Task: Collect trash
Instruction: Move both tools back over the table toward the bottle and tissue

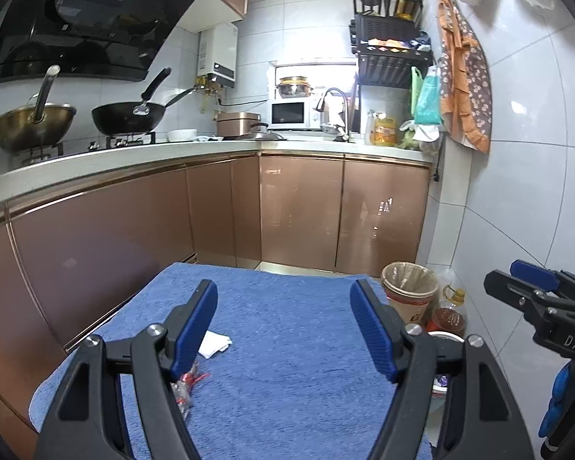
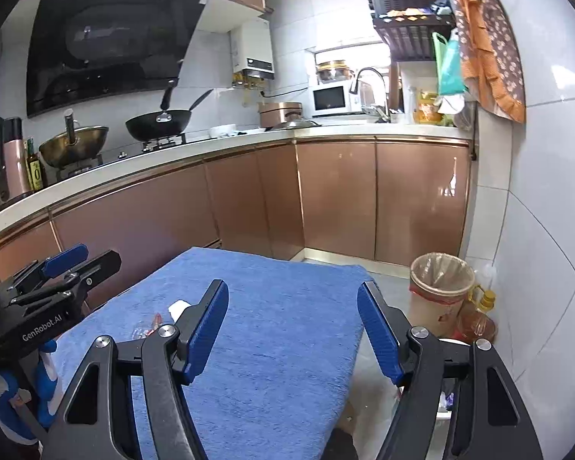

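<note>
Left gripper point(image 1: 283, 324): jaws were held apart, nothing between them.
Right gripper point(image 2: 292, 327): jaws likewise spread, empty.
Trash: a crumpled white paper scrap point(image 1: 214, 343) and a clear red-printed wrapper point(image 1: 186, 385) lay on the blue towel-covered counter point(image 1: 287, 364).
Bin: a bag-lined round wastebasket point(image 1: 410, 287) stood beside it.

Rough blue cloth towel point(image 1: 287, 345), glossy cabinet doors point(image 1: 303, 207), seemingly paper scrap point(image 1: 215, 343).

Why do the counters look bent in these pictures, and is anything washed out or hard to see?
Both views are fisheye, so the countertop bows and dark corners ring each frame. In the left wrist view the window behind the microwave is blown out white, and the cabinet doors carry glare. In the right wrist view the wall tiles shine, while the blue towel stays evenly lit and sharp.
</note>
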Demonstrator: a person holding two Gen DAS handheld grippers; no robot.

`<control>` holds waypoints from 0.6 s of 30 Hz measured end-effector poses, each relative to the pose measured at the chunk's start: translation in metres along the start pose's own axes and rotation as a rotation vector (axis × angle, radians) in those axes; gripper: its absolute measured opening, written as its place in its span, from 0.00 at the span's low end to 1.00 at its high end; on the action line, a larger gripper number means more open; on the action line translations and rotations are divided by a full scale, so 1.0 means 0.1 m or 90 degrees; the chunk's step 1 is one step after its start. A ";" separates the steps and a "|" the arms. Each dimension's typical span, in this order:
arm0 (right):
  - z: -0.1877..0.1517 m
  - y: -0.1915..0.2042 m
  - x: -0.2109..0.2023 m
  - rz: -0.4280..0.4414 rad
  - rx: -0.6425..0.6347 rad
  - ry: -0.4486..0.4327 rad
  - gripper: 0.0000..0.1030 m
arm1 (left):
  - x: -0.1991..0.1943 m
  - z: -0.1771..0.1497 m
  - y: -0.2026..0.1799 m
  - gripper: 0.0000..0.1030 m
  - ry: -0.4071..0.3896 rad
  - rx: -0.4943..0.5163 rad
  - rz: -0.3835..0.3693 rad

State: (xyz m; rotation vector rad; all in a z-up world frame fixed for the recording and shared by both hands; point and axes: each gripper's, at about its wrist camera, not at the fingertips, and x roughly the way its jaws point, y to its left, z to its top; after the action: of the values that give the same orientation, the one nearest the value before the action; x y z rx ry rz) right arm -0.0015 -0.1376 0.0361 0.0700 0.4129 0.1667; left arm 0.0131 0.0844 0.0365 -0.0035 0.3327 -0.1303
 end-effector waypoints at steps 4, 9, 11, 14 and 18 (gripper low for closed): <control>0.07 0.17 0.08 0.010 -0.019 0.005 0.67 | 0.03 -0.04 0.21 0.68 0.002 -0.015 0.010; 0.15 0.42 0.21 0.027 -0.042 0.012 0.67 | 0.11 -0.11 0.52 0.68 0.008 -0.031 0.025; 0.18 0.50 0.31 0.039 -0.048 0.021 0.67 | 0.17 -0.16 0.66 0.68 0.015 -0.037 0.033; 0.18 0.65 0.48 0.056 -0.056 0.038 0.67 | 0.27 -0.24 0.86 0.68 0.028 -0.044 0.048; 0.14 0.85 0.78 0.082 -0.070 0.065 0.67 | 0.44 -0.40 1.15 0.68 0.055 -0.052 0.070</control>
State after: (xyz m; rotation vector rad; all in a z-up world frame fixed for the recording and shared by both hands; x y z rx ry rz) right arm 0.0619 -0.0404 0.0270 -0.0200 0.5000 0.3211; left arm 0.0557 0.1937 -0.0183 -0.0603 0.4229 -0.0076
